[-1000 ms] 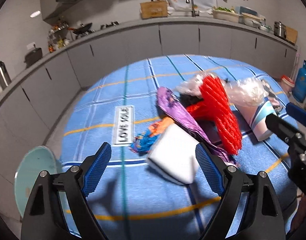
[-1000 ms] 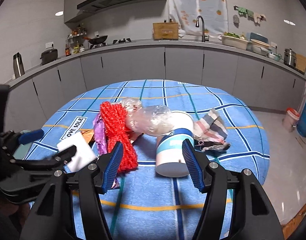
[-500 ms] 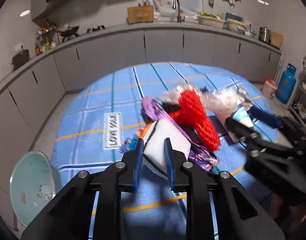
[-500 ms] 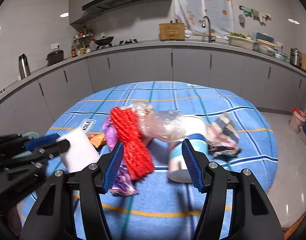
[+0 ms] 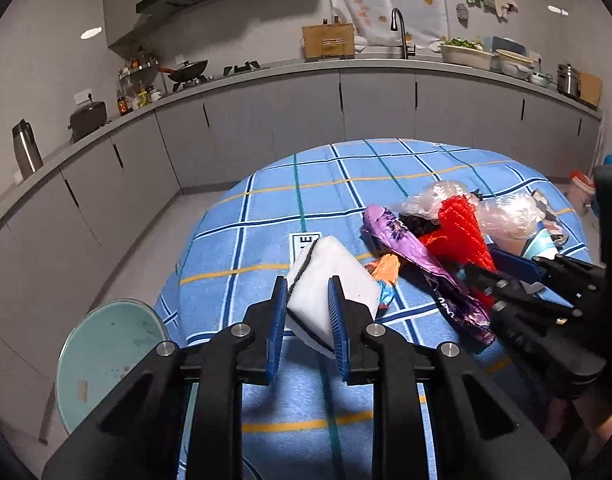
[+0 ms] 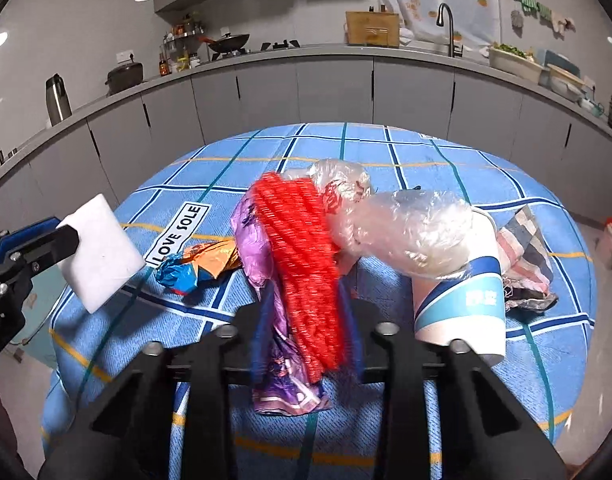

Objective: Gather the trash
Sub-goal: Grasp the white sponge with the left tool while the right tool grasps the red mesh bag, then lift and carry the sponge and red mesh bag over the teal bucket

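While my left tongs point(image 5: 306, 312) pinch a white rectangular foam block point(image 5: 330, 280) and hold it clear above the blue checked cloth on the round tabletop point(image 6: 426, 152), my right tongs point(image 6: 306, 336) have just been closing and now squeeze a red plastic mesh sleeve point(image 6: 298, 248), blurred at the blue pads. Under the sleeve lies a purple foil wrapper point(image 6: 250, 240); just left of it sits a crumpled orange-and-blue snack wrapper point(image 6: 198, 260). Right of the sleeve, a crumpled clear plastic bag point(image 6: 406, 228) drapes over a tipped white paper cup with blue bands point(image 6: 462, 308). Beyond the cup rests a checked cloth scrap point(image 6: 526, 256).
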`<state>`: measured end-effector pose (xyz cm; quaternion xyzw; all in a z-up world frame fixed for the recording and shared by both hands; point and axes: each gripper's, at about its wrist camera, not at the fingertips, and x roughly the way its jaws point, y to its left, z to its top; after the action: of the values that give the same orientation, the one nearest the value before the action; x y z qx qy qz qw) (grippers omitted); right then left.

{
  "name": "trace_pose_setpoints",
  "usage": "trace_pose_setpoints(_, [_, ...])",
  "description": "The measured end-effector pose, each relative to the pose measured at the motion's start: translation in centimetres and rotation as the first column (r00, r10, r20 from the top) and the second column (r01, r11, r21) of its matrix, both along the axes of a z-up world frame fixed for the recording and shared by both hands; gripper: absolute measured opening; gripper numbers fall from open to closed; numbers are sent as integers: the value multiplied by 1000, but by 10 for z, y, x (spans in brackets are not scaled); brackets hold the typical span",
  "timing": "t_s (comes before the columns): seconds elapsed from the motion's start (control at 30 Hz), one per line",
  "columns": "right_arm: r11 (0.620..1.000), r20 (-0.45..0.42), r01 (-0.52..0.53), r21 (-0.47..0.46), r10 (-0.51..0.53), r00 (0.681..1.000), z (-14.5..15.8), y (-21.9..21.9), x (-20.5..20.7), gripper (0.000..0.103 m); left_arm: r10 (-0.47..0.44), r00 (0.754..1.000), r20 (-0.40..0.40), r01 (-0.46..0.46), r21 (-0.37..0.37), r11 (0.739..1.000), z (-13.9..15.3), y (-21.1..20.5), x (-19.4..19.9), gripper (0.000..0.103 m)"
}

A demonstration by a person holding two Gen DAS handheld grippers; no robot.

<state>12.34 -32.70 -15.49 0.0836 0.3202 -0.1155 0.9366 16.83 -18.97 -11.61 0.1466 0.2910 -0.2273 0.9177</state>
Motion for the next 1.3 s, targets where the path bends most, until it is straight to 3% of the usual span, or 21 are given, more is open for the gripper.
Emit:
trace_pose_setpoints(0.1, [1000, 2, -14, -3, 14, 1000, 1, 3, -1, 13, 7, 1000, -4, -7, -7, 1000, -2, 3, -1, 22])
trace_pose_setpoints(0.2, [1000, 18, -13, -8, 14, 1000, 4, 6, -5, 11, 14, 1000, -5, -14, -13, 1000, 0, 5, -1, 22])
trace_pose_setpoints(0.6, [999, 140, -19, -47, 25, 990, 48, 21, -25, 11, 64, 998, 17, -63, -27, 998, 15, 26, 1, 22])
trace_pose_setpoints(1.3, [989, 157, -130, -77, 141, 978, 65, 71, -5, 11, 169, 985, 29, -167, -75, 983, 28, 76, 13, 22])
